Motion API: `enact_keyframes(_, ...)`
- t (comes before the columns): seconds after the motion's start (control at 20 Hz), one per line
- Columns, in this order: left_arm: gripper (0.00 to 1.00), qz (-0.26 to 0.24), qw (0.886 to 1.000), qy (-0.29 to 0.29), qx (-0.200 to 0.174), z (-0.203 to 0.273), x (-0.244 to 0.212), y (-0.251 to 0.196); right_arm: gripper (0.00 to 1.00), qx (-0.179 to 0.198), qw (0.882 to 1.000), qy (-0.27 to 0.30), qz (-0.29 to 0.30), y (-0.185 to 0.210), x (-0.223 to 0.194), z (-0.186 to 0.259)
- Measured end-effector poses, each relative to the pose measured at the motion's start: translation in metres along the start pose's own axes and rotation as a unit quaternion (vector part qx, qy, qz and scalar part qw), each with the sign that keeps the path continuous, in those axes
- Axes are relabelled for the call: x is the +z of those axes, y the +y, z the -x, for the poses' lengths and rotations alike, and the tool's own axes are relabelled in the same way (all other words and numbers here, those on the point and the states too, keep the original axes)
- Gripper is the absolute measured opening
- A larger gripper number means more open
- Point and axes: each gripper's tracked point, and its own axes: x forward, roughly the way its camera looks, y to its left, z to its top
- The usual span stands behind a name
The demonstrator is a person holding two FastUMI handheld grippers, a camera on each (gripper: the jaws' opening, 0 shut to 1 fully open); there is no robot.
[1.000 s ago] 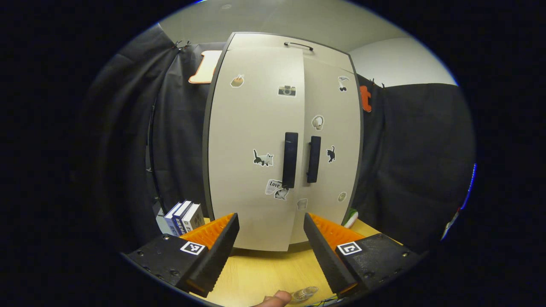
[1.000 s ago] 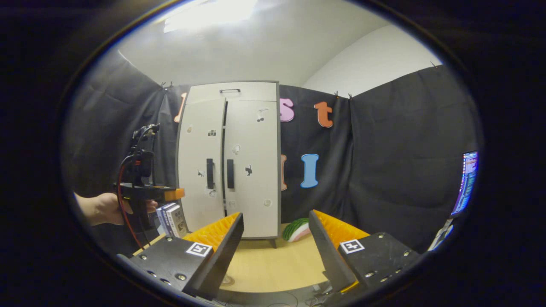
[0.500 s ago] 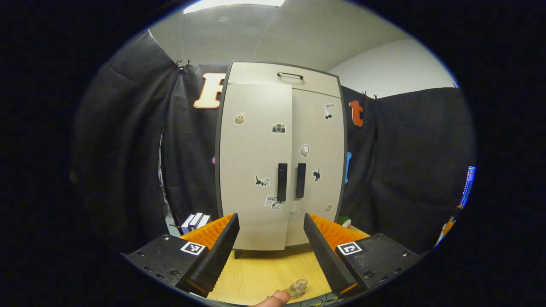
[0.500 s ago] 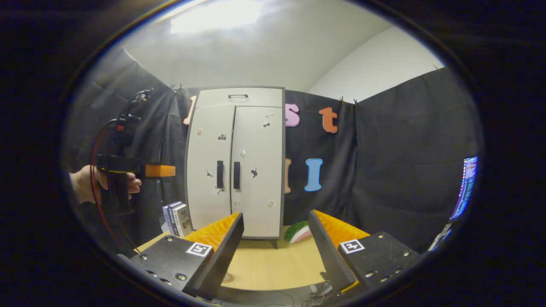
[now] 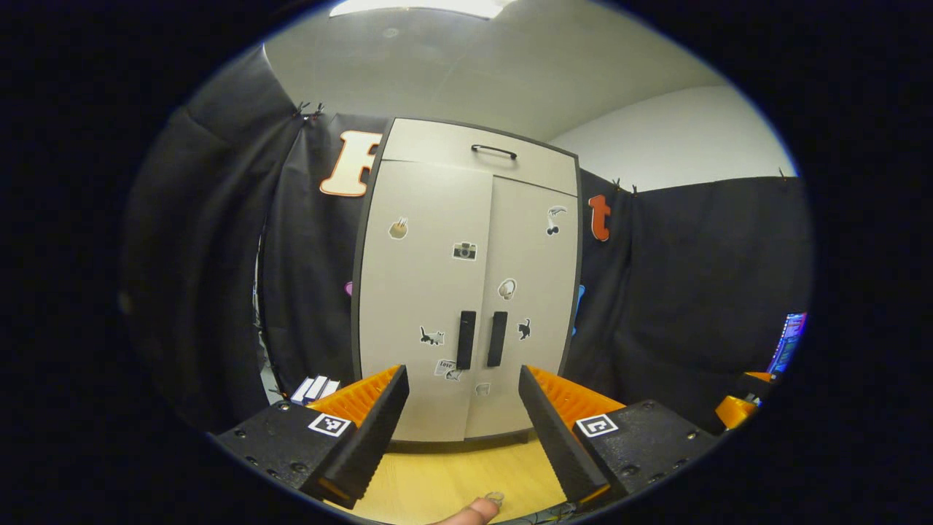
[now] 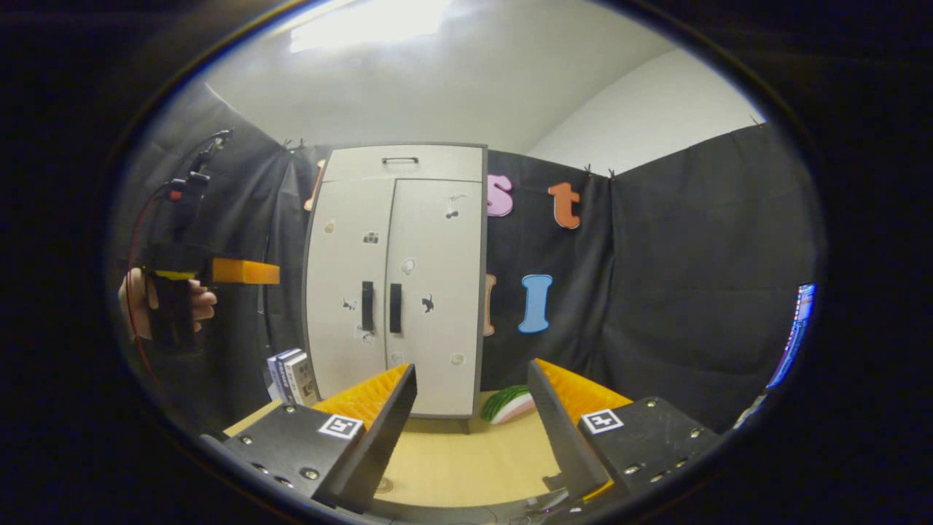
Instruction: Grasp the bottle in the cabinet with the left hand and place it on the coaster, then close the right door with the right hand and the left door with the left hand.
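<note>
Cabinet point(image 5: 466, 292) at desk point(image 5: 452, 477) back edge, both doors flush. Left gripper point(image 5: 461, 430) spread, holding nothing, facing its 2 handles point(image 5: 481, 339). Right gripper point(image 6: 472, 430) spread, holding nothing. Bottle point(image 5: 496, 498) top just visible at desk front edge by a fingertip point(image 5: 466, 514).

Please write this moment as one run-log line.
doors: both shut | left gripper: open, empty | right gripper: open, empty
</note>
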Motion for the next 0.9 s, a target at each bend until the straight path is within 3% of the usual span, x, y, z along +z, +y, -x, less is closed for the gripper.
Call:
enact_keyframes(0.05,0.96,0.001,1.000,0.004,0.000,-0.002,-0.003,0.002,0.89,-0.001,1.000,-0.001,-0.004,0.001,0.001,-0.003)
enact_keyframes(0.1,0.96,0.001,1.000,0.006,0.001,-0.003,-0.005,0.005,0.93,-0.002,1.000,-0.003,-0.005,0.001,0.003,-0.007)
enact_keyframes(0.25,1.00,0.001,1.000,0.002,-0.001,-0.005,-0.014,0.007,0.93,-0.012,1.000,0.000,0.001,-0.002,0.001,-0.015)
enact_keyframes(0.4,0.93,-0.023,1.000,0.012,0.000,-0.006,-0.031,0.010,0.93,-0.012,1.000,-0.003,-0.001,0.003,0.002,-0.015)
enact_keyframes(0.65,0.97,-0.031,0.999,0.020,0.000,-0.005,-0.046,0.015,0.93,-0.015,1.000,-0.008,-0.007,0.010,0.006,-0.017)
enact_keyframes(0.9,0.94,-0.036,0.999,0.013,0.001,-0.003,-0.043,0.020,0.89,-0.015,1.000,-0.007,-0.003,0.015,0.010,-0.026)
